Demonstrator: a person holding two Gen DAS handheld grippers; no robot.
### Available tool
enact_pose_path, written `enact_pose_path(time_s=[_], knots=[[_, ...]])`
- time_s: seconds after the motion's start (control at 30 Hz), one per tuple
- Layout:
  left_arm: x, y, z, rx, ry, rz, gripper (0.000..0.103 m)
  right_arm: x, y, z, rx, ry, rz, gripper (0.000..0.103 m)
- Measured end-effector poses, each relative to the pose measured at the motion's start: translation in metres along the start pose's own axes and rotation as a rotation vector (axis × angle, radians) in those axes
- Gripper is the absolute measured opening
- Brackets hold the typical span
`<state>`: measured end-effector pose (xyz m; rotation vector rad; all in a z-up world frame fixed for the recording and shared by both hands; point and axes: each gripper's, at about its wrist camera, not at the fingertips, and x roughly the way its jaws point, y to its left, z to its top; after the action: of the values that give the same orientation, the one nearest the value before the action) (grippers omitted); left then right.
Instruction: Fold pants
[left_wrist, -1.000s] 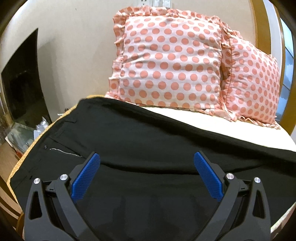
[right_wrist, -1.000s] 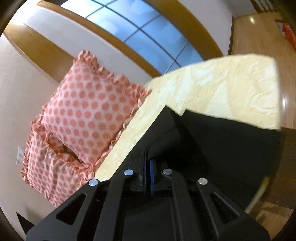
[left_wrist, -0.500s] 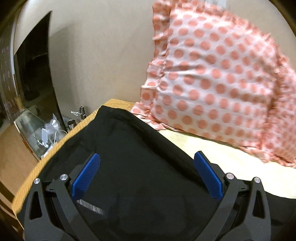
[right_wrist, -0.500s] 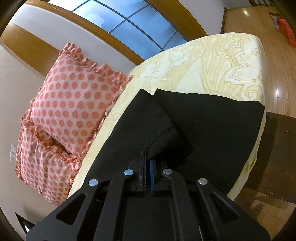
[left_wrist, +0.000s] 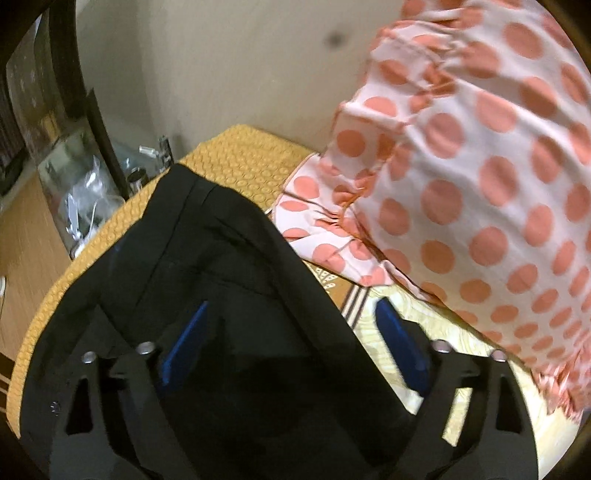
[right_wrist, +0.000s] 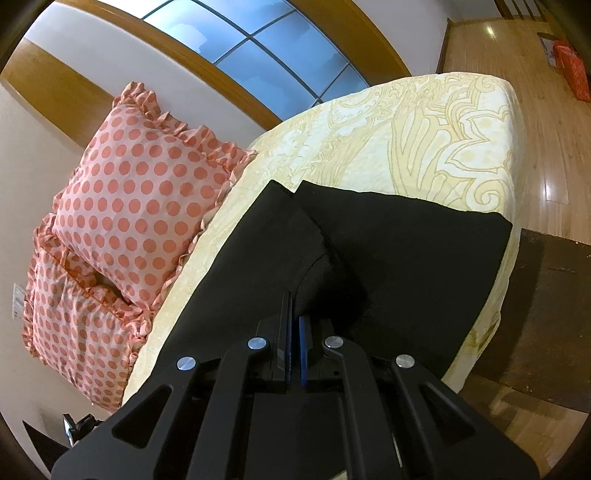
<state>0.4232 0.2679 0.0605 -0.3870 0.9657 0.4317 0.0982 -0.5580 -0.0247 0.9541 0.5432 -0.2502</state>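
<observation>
Your left gripper (left_wrist: 291, 332) is spread wide, its blue pads (left_wrist: 184, 343) far apart, with the black pants (left_wrist: 221, 280) bunched between and under them. One pad sits low in the center-left of the frame over the dark cloth; the other stands at lower center-right, just past the pants' edge, above the pale bed cover (left_wrist: 461, 402). You can't tell from this blurred view whether either pad touches the fabric. The waist end of the pants reaches toward the upper center, lying on an orange patterned band (left_wrist: 243, 162) of the bed. A polka-dot pillow (left_wrist: 480, 177) fills the right side, its ruffle just beside the pants. At far left, a dark frame and some clutter — too blurred to name.

Your right gripper (right_wrist: 295, 339) is pinched down tight on a fold of the pants (right_wrist: 406, 258), the cloth rising in a ridge into the narrow slot between the fingers at lower center. From there the legs spread flat toward the center and right of the frame, ending at the bed's right edge. The cream cover (right_wrist: 406, 129) stretches beyond them — two dotted pillows (right_wrist: 140, 206) lean at left, a window (right_wrist: 251, 40) arcs across the top, and wood floor (right_wrist: 517, 66) shows at upper right.
</observation>
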Motion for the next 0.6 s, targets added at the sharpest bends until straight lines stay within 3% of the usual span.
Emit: enact_pose_path(time_s=[0.03, 0.07, 0.13, 0.2, 0.3, 0.4, 0.5, 0.6], knots=[[0.002, 0.002, -0.001, -0.005, 0.009, -0.003, 0.060, 0.000, 0.000, 0.000, -0.003, 0.000, -0.002, 0.003], [0.005, 0.006, -0.002, -0.018, 0.026, -0.024, 0.048, 0.001, 0.001, 0.000, -0.007, 0.000, -0.004, 0.003], [0.005, 0.017, -0.007, -0.071, 0.051, -0.115, 0.012, 0.001, 0.002, 0.000, -0.017, -0.002, -0.002, 0.003], [-0.005, 0.024, -0.013, -0.088, 0.029, -0.124, 0.008, 0.000, 0.004, 0.001, -0.028, -0.006, 0.000, 0.003], [-0.043, 0.027, -0.031, -0.006, -0.059, -0.099, 0.006, -0.003, 0.008, 0.006, -0.048, -0.023, 0.009, 0.003], [-0.087, 0.040, -0.052, 0.042, -0.128, -0.126, 0.006, -0.008, 0.013, 0.013, -0.075, -0.049, 0.019, 0.003], [-0.142, 0.068, -0.086, 0.055, -0.196, -0.174, 0.006, -0.011, 0.017, 0.023, -0.096, -0.070, 0.029, 0.003], [-0.187, 0.102, -0.129, 0.061, -0.260, -0.173, 0.006, -0.013, 0.019, 0.034, -0.107, -0.088, 0.030, 0.003]])
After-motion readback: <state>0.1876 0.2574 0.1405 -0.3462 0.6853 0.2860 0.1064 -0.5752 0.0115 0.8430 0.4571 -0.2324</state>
